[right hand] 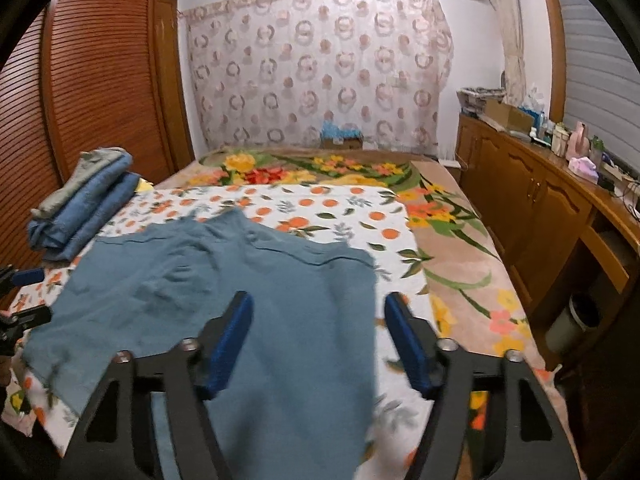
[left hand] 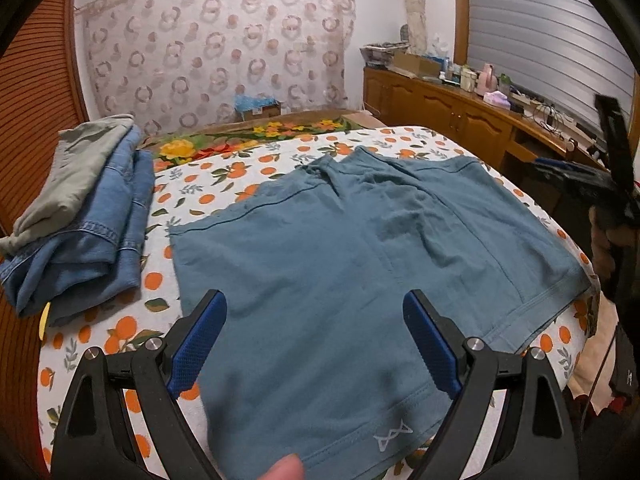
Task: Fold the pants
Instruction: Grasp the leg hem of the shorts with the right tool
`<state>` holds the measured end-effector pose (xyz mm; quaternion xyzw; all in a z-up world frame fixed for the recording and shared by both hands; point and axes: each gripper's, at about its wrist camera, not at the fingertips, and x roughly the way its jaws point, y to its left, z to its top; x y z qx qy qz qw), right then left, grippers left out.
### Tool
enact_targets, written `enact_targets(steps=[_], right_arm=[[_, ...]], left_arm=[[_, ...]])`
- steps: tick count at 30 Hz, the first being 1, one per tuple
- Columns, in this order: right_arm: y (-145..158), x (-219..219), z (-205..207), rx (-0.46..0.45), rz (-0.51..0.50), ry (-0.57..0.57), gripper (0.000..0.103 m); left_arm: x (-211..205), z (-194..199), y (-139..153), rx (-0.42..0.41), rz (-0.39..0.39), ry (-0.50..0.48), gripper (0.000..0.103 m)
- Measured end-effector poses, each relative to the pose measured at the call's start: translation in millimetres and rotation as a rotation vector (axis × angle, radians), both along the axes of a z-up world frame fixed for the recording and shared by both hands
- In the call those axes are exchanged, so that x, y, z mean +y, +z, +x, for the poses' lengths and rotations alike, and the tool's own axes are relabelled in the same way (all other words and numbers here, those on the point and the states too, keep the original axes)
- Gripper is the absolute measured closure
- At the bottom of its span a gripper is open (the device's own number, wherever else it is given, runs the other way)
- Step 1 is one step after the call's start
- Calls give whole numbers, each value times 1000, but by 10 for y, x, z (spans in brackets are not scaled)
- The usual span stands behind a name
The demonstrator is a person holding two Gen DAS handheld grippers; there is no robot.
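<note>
Teal-blue shorts (left hand: pixel 340 248) lie spread flat on the orange-print sheet (left hand: pixel 224 176), waistband at the far side, leg hems toward me. My left gripper (left hand: pixel 314 304) is open and empty above the near left leg, whose hem bears a small white logo (left hand: pixel 393 438). In the right wrist view the shorts (right hand: pixel 224 300) lie left of centre. My right gripper (right hand: pixel 318 316) is open and empty above their right leg. The right gripper also shows in the left wrist view (left hand: pixel 612 184) at the far right; the left gripper shows in the right wrist view (right hand: pixel 20 300) at the left edge.
A stack of folded denim and grey clothes (left hand: pixel 80 216) sits at the bed's left, also in the right wrist view (right hand: pixel 80 204). A floral blanket (right hand: pixel 452 240) covers the far and right bed. A wooden sideboard (right hand: pixel 540 200) with clutter runs along the right; a louvred wardrobe (right hand: pixel 92 80) stands left.
</note>
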<state>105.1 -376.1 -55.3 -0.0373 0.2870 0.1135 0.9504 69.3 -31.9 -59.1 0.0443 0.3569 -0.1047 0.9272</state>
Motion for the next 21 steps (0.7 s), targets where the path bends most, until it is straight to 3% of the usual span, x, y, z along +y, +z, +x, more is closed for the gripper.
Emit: enact_targets(steps=[9,15,21], right_arm=[[41,52,580,144,-65,-54,70],[107,180,815,216,-104,-74,72],[232,421,858,242,-105,-22,72]], left_arm=[[-56,172,-79,46,-10,-17,12],[-98,230,-22,38,-12,-31,12],[-134,328,-84,70,-22,-45,12]])
